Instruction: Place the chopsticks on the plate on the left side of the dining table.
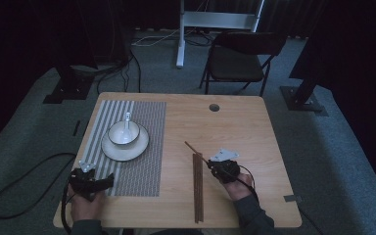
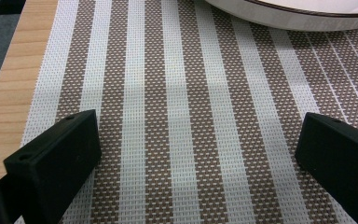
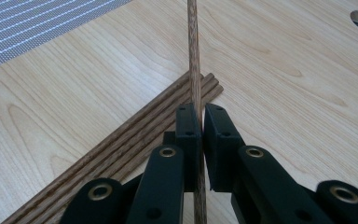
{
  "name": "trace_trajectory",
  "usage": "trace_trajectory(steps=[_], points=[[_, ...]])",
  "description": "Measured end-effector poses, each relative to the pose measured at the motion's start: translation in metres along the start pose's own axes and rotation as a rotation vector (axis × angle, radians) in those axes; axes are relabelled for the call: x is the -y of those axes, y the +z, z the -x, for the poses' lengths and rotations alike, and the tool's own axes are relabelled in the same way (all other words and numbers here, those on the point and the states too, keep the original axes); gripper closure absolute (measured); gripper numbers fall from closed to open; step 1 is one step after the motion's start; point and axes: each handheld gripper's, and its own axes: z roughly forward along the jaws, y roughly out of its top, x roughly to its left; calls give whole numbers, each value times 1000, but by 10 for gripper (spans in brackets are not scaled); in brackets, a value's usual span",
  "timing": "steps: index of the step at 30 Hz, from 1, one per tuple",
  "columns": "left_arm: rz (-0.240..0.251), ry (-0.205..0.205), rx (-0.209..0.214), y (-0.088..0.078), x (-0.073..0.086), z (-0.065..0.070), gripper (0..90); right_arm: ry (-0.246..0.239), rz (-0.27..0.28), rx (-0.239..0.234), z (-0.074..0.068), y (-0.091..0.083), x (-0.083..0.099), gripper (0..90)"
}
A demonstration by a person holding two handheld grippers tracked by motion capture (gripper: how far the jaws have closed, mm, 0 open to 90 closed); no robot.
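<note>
Right gripper [image 3: 199, 126] is clamped on a single wooden chopstick [image 3: 194, 56], seen in the right gripper view passing between the two jaws and sticking out ahead. In the high view the chopstick [image 1: 196, 150] is held tilted, its far end pointing up-left, over the bare wooden table [image 1: 254, 127] just beside the bundle of chopsticks [image 1: 198, 188] lying flat near the front edge. Left gripper [image 1: 92, 182] is parked on the striped placemat [image 2: 182, 116], jaws spread wide with nothing between them. A plate [image 1: 108, 150] with a bowl [image 1: 124, 133] and a spoon [image 1: 127, 117] is set farther back on the placemat.
</note>
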Motion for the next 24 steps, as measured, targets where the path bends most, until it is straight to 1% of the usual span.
trace_trajectory(steps=[7,10,20,24], points=[[1,0,0,0,0,0,2,-17,2,-19,-2,1,-2,851],[1,0,0,0,0,0,2,-22,7,-16,-2,2,-3,850],[1,0,0,0,0,0,2,-44,32,-22,-6,0,-13,850],[1,0,0,0,0,0,2,-59,38,-33,-9,1,-17,851]])
